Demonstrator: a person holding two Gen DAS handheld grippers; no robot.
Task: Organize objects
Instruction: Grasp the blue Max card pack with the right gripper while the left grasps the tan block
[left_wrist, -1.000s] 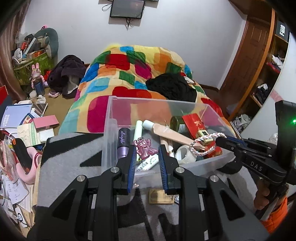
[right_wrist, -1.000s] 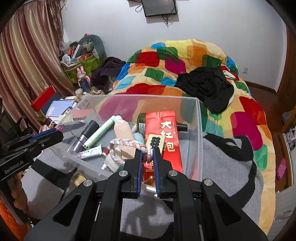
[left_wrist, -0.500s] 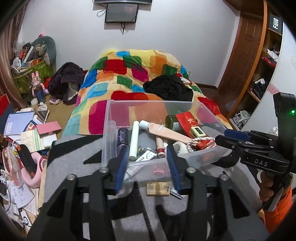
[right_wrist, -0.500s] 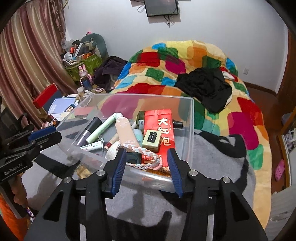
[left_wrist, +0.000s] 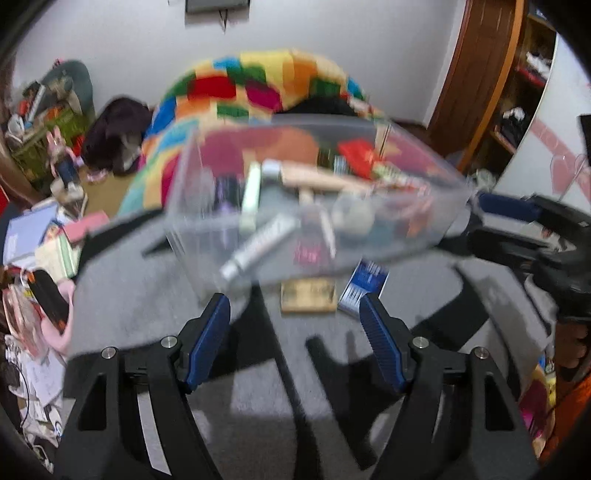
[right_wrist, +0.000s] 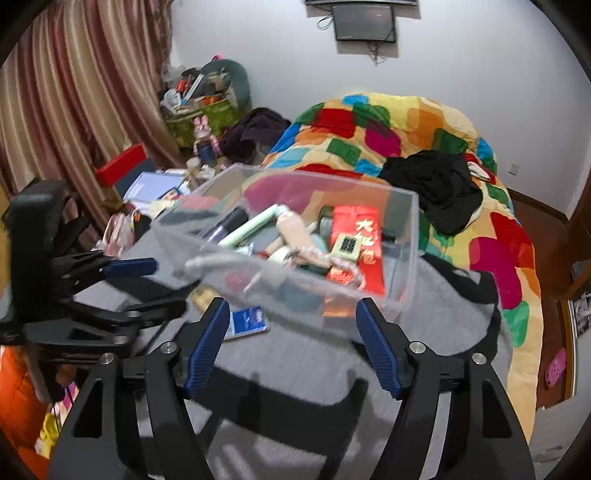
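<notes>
while both jaws have just been opening, left hand-held gripper (left_wrist: 293, 317) wide and empty, right hand-held gripper (right_wrist: 291, 321) likewise, red packet (right_wrist: 356, 236) sharp only there

Grey blanket (right_wrist: 424, 332), clear bin (right_wrist: 406, 258), blue card (right_wrist: 247, 321)

Clear plastic bin (right_wrist: 406, 236); grey-and-black blanket (right_wrist: 303, 369); multicoloured patchwork quilt (right_wrist: 399, 125); red packet (right_wrist: 356, 230) with gold characters; blue-padded black grippers.

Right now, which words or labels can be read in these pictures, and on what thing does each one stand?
"大", gold, on the red packet in the clear bin; characters below it are blurred.
Blue card on the grey blanket: print too blurred to read.
White tube: print too blurred to read.
Nothing else is legible.
</notes>
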